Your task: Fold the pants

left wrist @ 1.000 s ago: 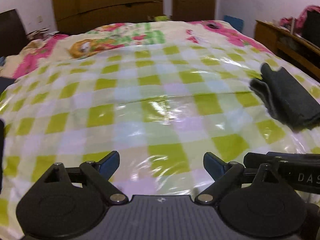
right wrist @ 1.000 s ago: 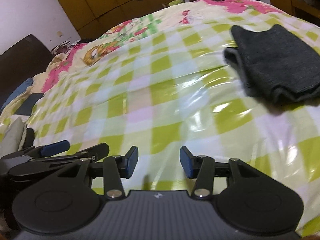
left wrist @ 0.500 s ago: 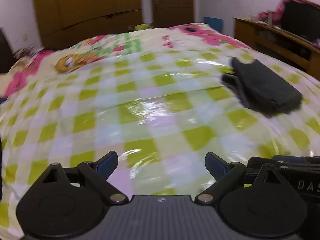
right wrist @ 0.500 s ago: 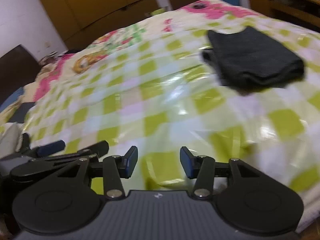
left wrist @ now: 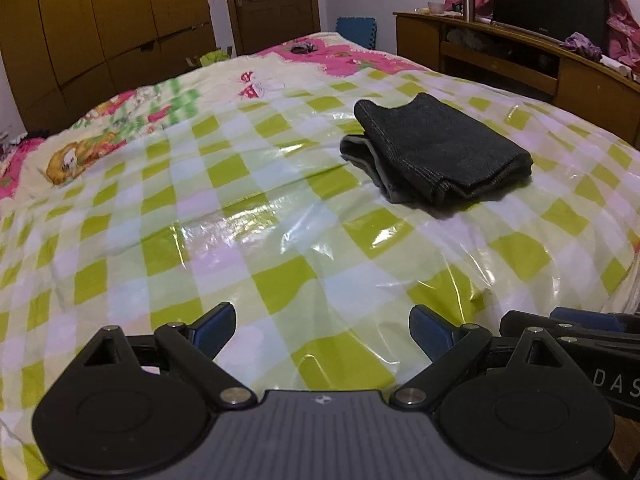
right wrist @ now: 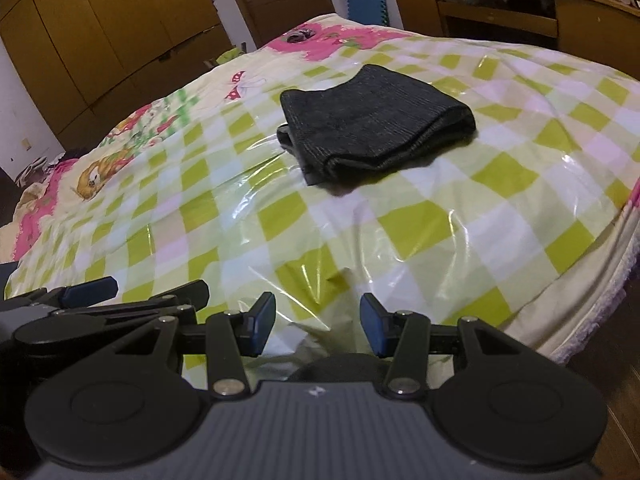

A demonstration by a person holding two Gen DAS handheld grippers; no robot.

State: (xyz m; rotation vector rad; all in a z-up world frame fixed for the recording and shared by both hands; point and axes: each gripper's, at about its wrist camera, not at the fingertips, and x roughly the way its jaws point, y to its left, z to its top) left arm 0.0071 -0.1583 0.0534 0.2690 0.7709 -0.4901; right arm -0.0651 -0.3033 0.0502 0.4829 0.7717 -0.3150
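Left wrist view. The left gripper (left wrist: 322,330) occupies the lower edge, pitched down toward the bed. Its jaws stand wide apart, with nothing between the blue pads (left wrist: 212,326); only the glossy checked sheet (left wrist: 280,216) shows in the gap. The pants (left wrist: 434,150), dark grey and folded into a compact stack, lie flat on the sheet at about 1 o'clock from the gripper, well apart from it. The open layered edges of the stack face the camera; the fold line runs along the far right side. At 3 o'clock, low at the frame edge, part of the right gripper (left wrist: 580,330) is visible just beside the left one. A wooden cabinet (left wrist: 520,56) stands beyond the bed at 2 o'clock and a wardrobe (left wrist: 100,24) at 11 o'clock.

Right wrist view. The right gripper (right wrist: 318,328) is likewise pitched down over the near edge of the bed. Its jaws are parted to a moderate gap and grip nothing; sheet (right wrist: 420,220) shows between the pads (right wrist: 262,322). The pants (right wrist: 376,122) lie at 12 o'clock, well apart, resting on the sheet. The left gripper (right wrist: 132,292) appears at 9 o'clock, close alongside, its fingers (right wrist: 90,290) spread.
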